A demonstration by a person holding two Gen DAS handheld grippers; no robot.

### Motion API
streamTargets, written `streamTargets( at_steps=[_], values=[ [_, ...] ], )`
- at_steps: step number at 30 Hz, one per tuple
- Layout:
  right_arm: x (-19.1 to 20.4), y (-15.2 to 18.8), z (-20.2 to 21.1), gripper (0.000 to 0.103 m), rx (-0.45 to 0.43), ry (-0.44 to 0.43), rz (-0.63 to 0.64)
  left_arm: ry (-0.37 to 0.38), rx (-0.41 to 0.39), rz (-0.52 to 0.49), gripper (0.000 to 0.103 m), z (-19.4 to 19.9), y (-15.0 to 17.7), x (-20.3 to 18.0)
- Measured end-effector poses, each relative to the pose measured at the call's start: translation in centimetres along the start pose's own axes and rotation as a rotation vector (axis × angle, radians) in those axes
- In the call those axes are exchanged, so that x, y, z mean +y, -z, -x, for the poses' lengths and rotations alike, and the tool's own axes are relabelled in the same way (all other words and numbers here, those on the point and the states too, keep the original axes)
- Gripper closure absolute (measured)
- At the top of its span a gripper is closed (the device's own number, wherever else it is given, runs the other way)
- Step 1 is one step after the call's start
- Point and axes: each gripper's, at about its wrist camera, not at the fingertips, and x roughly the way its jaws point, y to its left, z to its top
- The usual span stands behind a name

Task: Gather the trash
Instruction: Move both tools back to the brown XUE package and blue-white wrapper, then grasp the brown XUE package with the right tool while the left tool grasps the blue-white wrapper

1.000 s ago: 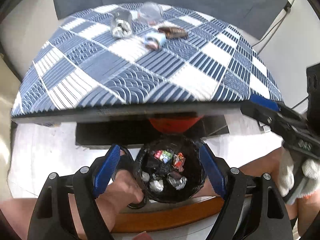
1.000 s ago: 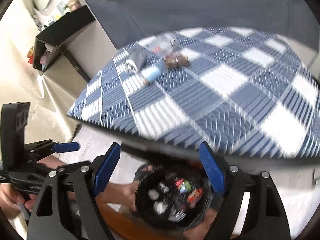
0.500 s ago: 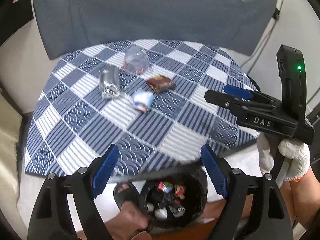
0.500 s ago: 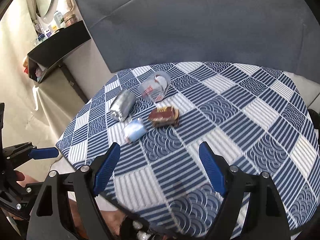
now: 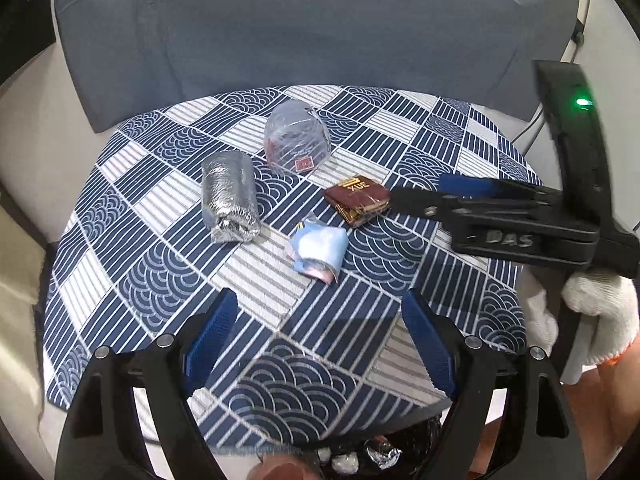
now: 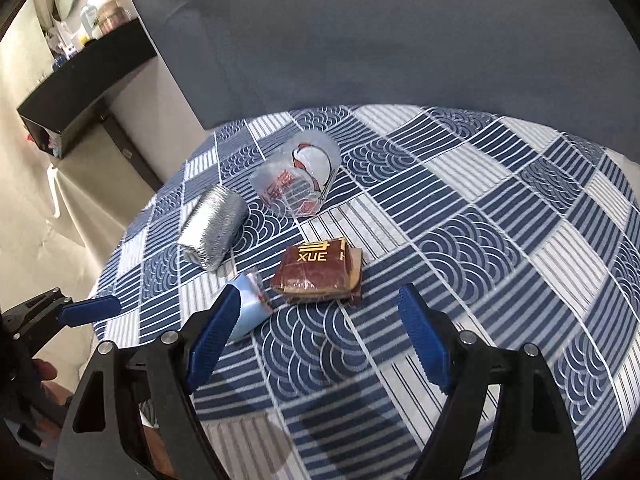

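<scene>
Four pieces of trash lie on the round table with the blue-and-white patterned cloth (image 5: 120, 280) (image 6: 480, 240): a clear plastic cup on its side (image 5: 296, 142) (image 6: 296, 178), a silver foil roll (image 5: 230, 198) (image 6: 214, 228), a brown wrapper (image 5: 356, 200) (image 6: 320, 272) and a light blue wrapper (image 5: 320, 250) (image 6: 250, 304). My left gripper (image 5: 320, 340) hangs open and empty over the near edge, short of the blue wrapper. My right gripper (image 6: 320, 336) (image 5: 420, 194) is open and empty, just short of the brown wrapper. A black trash bin (image 5: 360, 456) with wrappers inside peeks from under the table edge.
A grey upholstered backrest (image 5: 280, 20) (image 6: 400, 40) rises behind the table. A black shelf with small items (image 6: 80, 80) stands at the left. A white-gloved hand (image 5: 592, 312) holds the right gripper. A bare hand (image 5: 280, 472) shows by the bin.
Both grippers have come from over the bin below the table edge to above the tabletop, towards the trash. The bin has slid almost out of both views.
</scene>
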Motion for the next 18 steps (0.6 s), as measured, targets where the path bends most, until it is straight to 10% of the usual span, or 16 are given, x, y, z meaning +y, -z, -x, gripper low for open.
streamTargets(
  at_steps=[18],
  values=[
    [0.8,-0.9,-6.2,0.041,0.096,0.119,0.083,0.007,0.061,0.038,0.021,-3.8,-0.2,1.6]
  ],
)
